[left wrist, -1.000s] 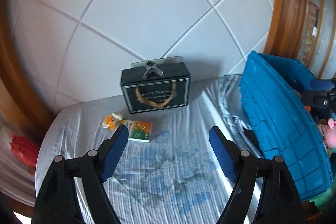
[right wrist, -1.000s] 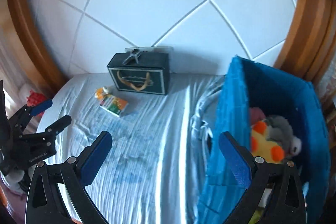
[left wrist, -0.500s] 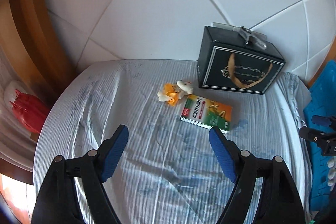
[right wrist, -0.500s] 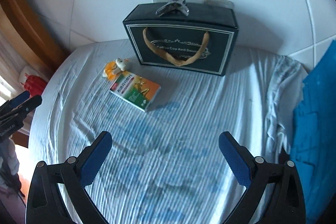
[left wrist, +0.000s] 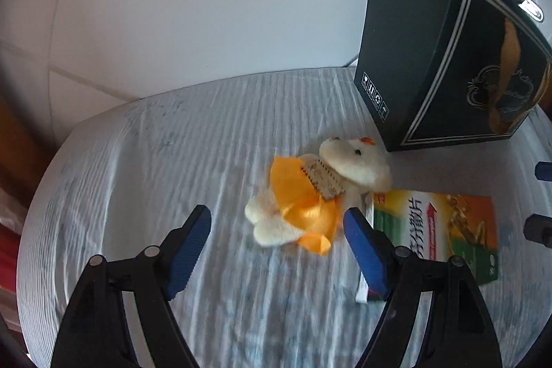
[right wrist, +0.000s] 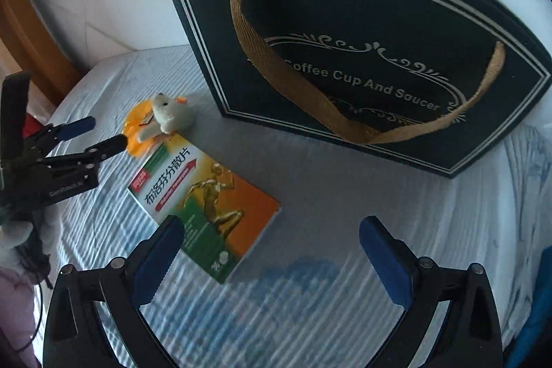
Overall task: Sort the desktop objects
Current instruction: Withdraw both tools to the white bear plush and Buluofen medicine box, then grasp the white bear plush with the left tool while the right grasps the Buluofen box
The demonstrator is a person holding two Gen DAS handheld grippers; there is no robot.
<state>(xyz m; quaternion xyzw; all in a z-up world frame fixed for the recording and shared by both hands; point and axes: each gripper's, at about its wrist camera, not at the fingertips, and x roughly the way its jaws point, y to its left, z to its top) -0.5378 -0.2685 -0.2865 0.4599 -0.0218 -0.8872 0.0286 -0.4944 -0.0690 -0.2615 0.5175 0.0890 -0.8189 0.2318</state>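
A small cream plush bear in an orange dress (left wrist: 310, 192) lies on the cloth-covered table (left wrist: 155, 161). My left gripper (left wrist: 277, 230) is open, its fingers either side of the bear's legs, just short of them. A green and orange medicine box (left wrist: 438, 237) lies flat right of the bear, touching it. In the right wrist view the box (right wrist: 203, 192) lies ahead and left of my open right gripper (right wrist: 272, 244), whose left finger (right wrist: 158, 257) overlaps its near corner. The bear (right wrist: 165, 119) and the left gripper (right wrist: 100, 135) show at far left.
A black gift box with a tan strap handle (right wrist: 362, 57) stands upright against the white tiled wall behind the bear; it also shows in the left wrist view (left wrist: 448, 57). A wooden frame (right wrist: 31, 40) borders the left. A blue edge (right wrist: 538, 306) shows at far right.
Both grippers have moved forward and down toward the table. The left one closed in on the plush bear, the right one on the medicine box. The blue bin left both views.
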